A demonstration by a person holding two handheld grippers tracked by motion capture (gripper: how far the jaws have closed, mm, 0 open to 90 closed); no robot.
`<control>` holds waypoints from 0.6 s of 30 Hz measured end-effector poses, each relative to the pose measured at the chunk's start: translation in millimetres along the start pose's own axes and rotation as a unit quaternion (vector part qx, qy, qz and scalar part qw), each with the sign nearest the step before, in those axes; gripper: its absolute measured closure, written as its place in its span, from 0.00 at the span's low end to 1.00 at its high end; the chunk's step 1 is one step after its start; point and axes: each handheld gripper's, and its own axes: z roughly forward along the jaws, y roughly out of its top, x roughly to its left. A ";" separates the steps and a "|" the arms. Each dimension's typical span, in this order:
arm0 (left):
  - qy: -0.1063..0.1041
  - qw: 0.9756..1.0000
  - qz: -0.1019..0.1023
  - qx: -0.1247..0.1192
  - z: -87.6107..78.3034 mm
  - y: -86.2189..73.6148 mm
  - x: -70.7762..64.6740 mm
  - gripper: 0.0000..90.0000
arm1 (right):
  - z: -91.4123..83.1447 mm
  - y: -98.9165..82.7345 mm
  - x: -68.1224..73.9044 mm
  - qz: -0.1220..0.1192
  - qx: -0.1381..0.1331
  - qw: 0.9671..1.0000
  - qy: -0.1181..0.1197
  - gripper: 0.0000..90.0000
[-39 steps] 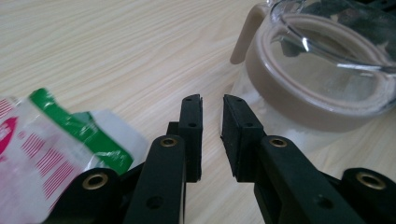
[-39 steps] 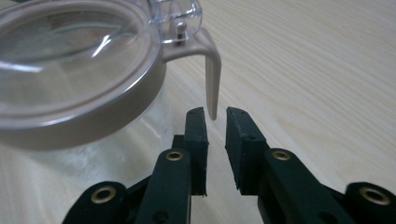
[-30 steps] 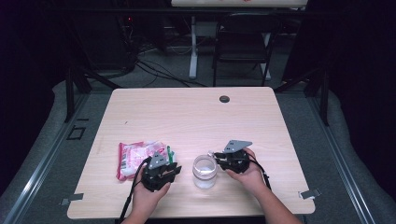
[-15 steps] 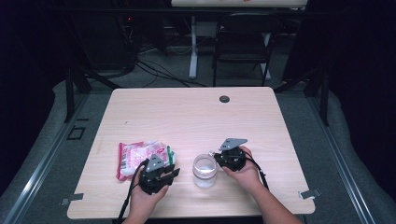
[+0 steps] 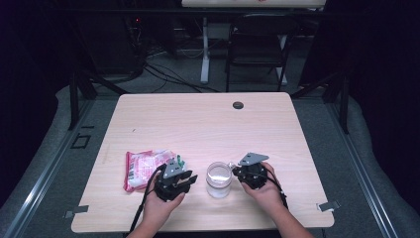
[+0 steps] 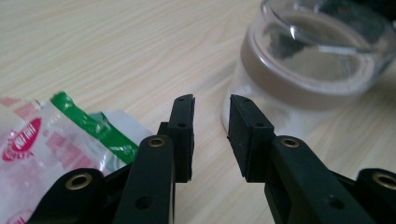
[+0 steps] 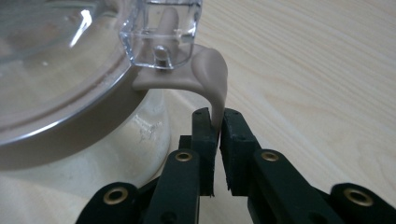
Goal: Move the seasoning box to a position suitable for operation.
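High view, table: a pale wooden table carries a clear jar near its front edge, between the two hands.
High view, left gripper: the left gripper sits just left of the jar, beside a red and white packet that lies flat on the wood.
High view, right gripper: the right gripper is at the jar's right side, its tip against the rim; a grey three-cornered plate tops it.
High view, far edge: a small dark round grommet sits in the table near its far edge.
Left gripper view, jaws: the left gripper stands with a gap between its jaws and nothing in that gap.
Left gripper view, jar: the jar is just ahead and to the right of the jaw tips; whether the right tip touches it cannot be told.
Left gripper view, packet: the packet, with a green strip, lies at the lower left beside the left jaw.
Right gripper view, jaws: the right gripper has just been closing and pinches the hanging beige tab of the jar's seal.
Right gripper view, jar: the jar stands upright at upper left, its clear lid clasp right above the tab.
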 end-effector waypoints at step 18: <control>-0.011 0.999 0.001 -0.030 8.3 21.1 8.2 0.73 | -44.7 -2.6 29.7 -0.062 0.039 0.997 0.015 0.80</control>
